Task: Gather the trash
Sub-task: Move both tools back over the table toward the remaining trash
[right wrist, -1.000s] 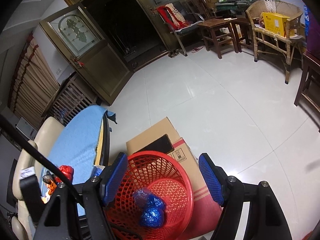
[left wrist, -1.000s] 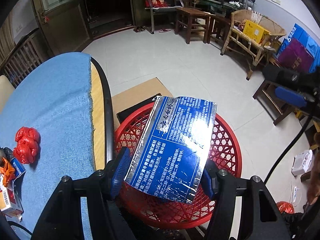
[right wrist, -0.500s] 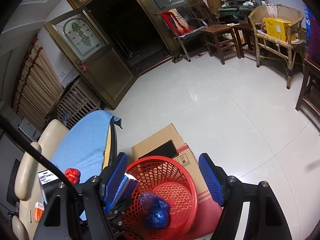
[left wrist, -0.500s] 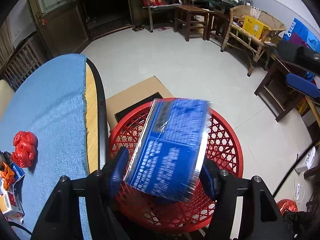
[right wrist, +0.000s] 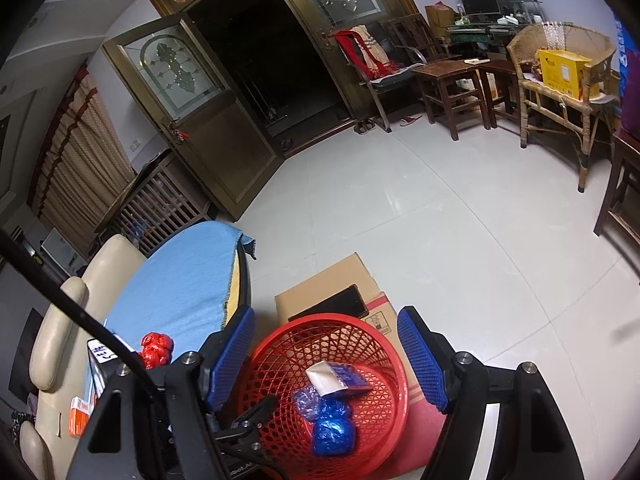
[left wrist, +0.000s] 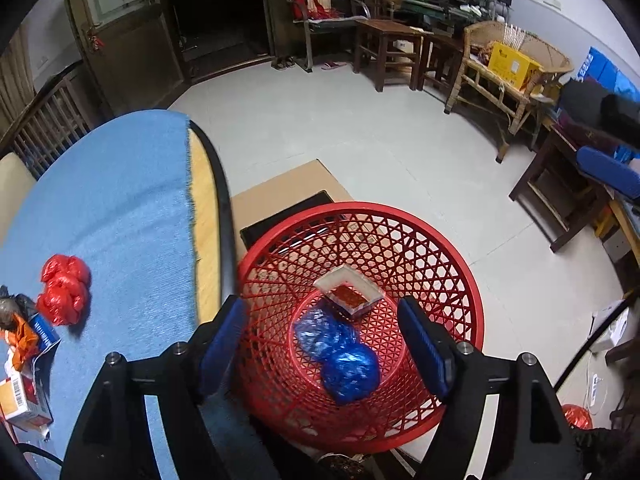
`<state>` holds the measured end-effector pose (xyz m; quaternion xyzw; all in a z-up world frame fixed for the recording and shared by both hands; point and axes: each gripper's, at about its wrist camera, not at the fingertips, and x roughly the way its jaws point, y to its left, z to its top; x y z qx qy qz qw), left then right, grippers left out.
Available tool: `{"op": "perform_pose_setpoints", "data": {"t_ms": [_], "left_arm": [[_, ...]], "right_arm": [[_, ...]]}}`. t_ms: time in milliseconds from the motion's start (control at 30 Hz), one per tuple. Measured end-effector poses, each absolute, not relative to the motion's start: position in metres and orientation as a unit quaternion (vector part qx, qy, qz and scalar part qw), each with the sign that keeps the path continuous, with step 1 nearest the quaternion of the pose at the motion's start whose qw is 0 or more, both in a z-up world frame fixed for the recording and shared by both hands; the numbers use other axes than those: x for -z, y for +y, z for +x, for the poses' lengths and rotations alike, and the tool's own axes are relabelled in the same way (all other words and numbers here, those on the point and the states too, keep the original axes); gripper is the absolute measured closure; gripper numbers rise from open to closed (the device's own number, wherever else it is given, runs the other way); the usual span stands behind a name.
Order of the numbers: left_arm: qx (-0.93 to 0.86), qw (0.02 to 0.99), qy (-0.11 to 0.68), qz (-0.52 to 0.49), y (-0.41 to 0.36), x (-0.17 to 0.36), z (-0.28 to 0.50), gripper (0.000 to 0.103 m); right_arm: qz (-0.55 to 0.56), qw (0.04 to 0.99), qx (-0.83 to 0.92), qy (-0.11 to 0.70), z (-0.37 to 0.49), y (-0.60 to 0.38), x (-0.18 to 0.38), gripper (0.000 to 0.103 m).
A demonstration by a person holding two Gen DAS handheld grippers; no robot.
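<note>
Left wrist view: the blue carton [left wrist: 347, 295] is lying in the red basket [left wrist: 460, 264] below the left gripper [left wrist: 326, 344], whose jaws have just been opening and are gaping empty. Right gripper [right wrist: 328, 354] is hovering half-spread, angled downward, holding nothing.

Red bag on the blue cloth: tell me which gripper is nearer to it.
Left. The left gripper hangs over the red basket, beside the table edge, the red bag just off to its side. The right gripper sits higher and farther back.
</note>
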<state>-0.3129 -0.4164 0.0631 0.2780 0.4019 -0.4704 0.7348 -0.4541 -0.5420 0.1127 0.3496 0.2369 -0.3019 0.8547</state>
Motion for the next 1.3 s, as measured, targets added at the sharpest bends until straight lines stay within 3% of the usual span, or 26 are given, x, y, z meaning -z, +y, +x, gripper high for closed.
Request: {"op": "perform_pose_setpoints", "data": {"t_ms": [467, 833, 1033, 1300], "left_arm": [[0.381, 0.812, 0.408, 0.173, -0.278, -0.1, -0.241, 0.024], [0.14, 0.88, 0.453, 0.033, -0.107, -0.074, -0.164, 0.024], [0.098, 0.866, 0.488, -0.058, -0.073, -0.055, -0.136, 0.024], [0.055, 0.865, 0.496, -0.055, -0.079, -0.039, -0.108, 0.024]], "right_arm": [[0.317, 0.874, 0.234, 0.284, -0.391, -0.488, -0.109, 0.026], [0.282, 0.885, 0.169, 0.331, -0.327, -0.427, -0.099, 0.026], [0.261, 0.89, 0.147, 0.343, -0.304, -0.403, -0.102, 0.026], [0.252, 0.889, 0.142, 0.356, -0.293, -0.392, -0.101, 0.026]]}}
